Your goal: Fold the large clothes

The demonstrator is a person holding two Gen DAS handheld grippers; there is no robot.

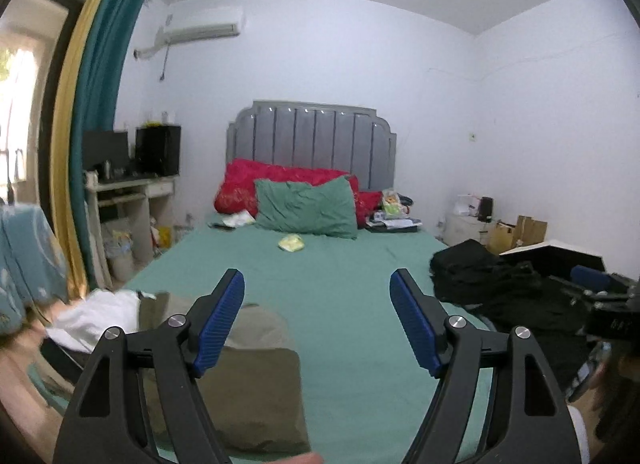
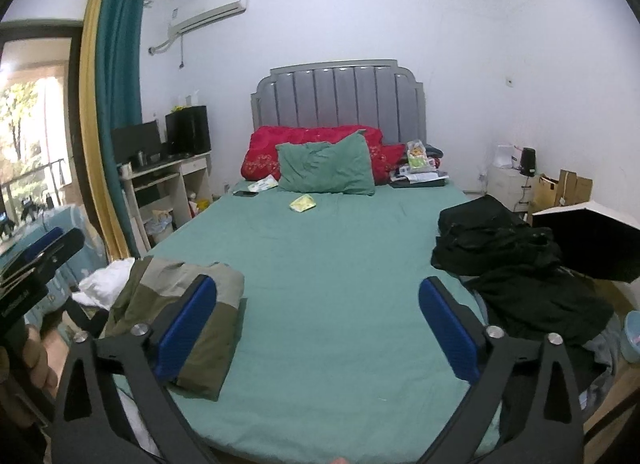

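- Your folded olive garment point(image 2: 188, 328) lies as a thick two-tone block at the near left of the bed point(image 2: 340, 284), beside white cloth point(image 2: 106, 282).
- A heap of black clothes point(image 2: 516, 264) sits crumpled on the bed's right edge.
- Your left gripper point(image 1: 318, 304) and right gripper point(image 2: 318, 316) both hang with jaws spread wide, nothing between them.
- Far off, a green pillow point(image 2: 326, 168) leans on red bedding point(image 2: 312, 144) against the grey headboard point(image 2: 340, 96).

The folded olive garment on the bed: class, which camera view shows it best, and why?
The right wrist view: the folded olive garment shows almost whole, colour blocks clear, only partly behind one claw finger. The left wrist view shows it blurred and largely hidden.
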